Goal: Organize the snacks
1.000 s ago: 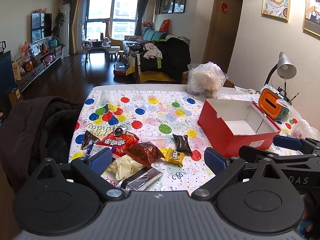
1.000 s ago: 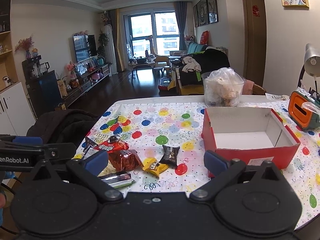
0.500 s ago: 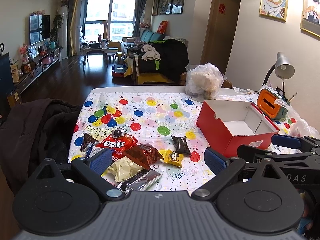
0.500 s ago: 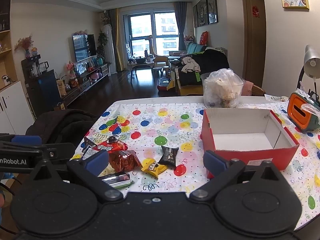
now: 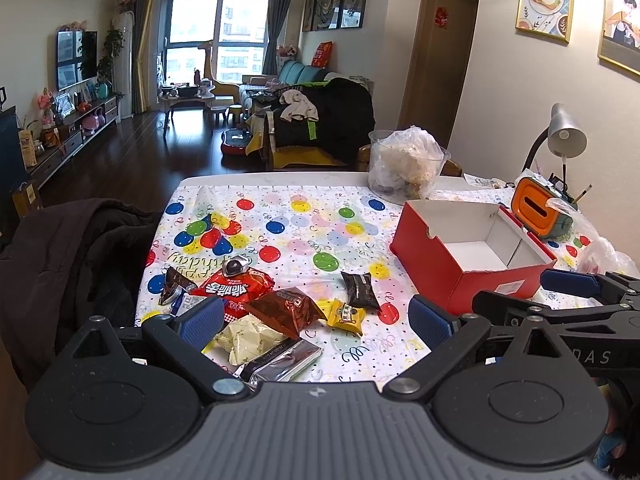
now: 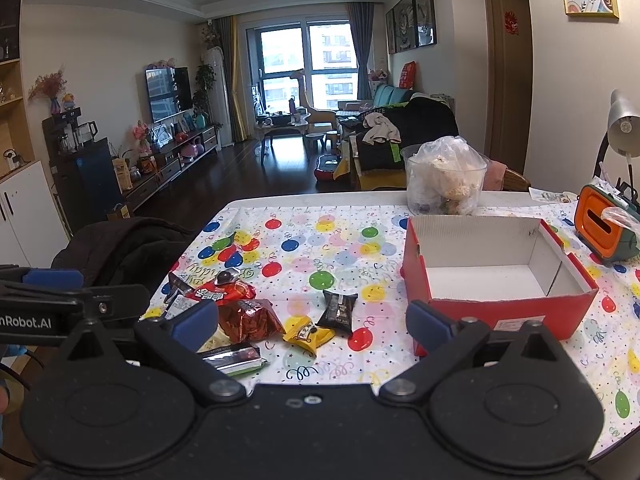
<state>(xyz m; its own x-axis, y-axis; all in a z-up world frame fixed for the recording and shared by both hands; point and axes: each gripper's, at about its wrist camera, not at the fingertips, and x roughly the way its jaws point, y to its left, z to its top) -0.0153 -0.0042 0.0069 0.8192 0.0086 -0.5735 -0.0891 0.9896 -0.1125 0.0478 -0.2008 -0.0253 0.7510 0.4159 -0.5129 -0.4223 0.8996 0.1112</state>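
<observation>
Hovering wide open and empty over the table edge, the left gripper (image 5: 314, 316) and right gripper (image 6: 312, 316) have not started; next, I judge, one must close on a snack from the pile (image 5: 280, 310) beside the empty red box (image 6: 496, 280).

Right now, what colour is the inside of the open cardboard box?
White inside, red outside: the open cardboard box, clearest in the right wrist view.

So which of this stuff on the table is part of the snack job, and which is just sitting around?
For the job:
red box, empty
red packet
brown packet
yellow packet
black packet
cream packet
silver bar

Lying about:
plastic tub
orange case
desk lamp
dark coat
</observation>
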